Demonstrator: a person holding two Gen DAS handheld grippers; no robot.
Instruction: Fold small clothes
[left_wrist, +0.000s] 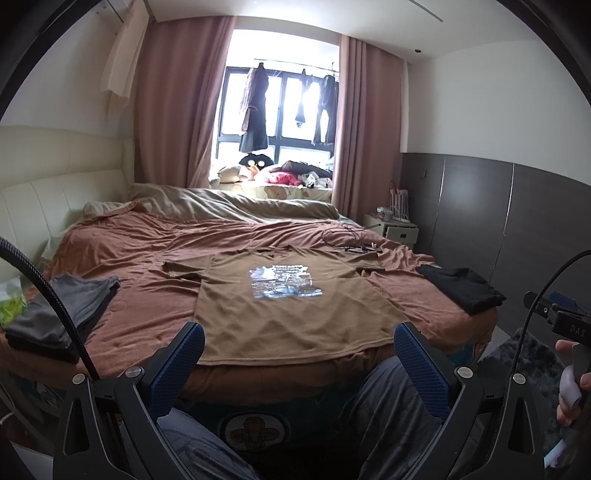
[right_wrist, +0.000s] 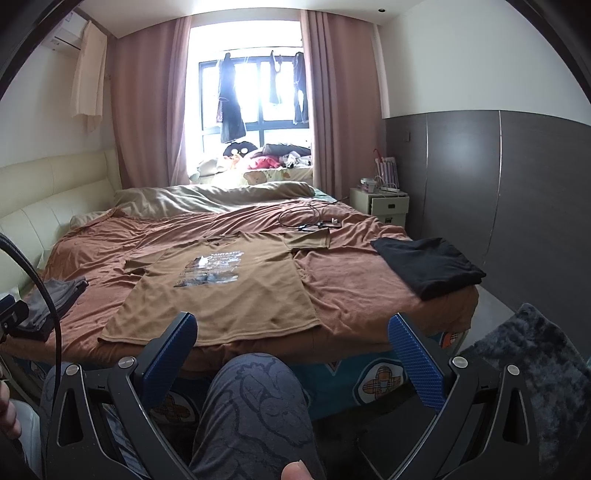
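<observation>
On the left edge of the bed (left_wrist: 147, 236) lies one folded stack of grey clothes (left_wrist: 62, 314); how many pieces it holds cannot be told from here. One brown T-shirt (left_wrist: 291, 317) with a printed picture on its chest lies spread flat in the middle of the rust-coloured cover, front up, both sleeves out, its hem at the near edge of the mattress. Behind its right sleeve sits one coiled cable (left_wrist: 347, 236). On the right corner of the bed rests one folded black garment (left_wrist: 461, 291), well apart from the T-shirt.

The left gripper (left_wrist: 299, 347) hangs just off the near edge with its two blue-padded fingers spread wide, holding nothing. The right gripper (right_wrist: 291, 339) is likewise spread wide and empty, above the person's knee (right_wrist: 255, 398). One dark shaggy rug (right_wrist: 535, 362) lies on the floor to the right.
</observation>
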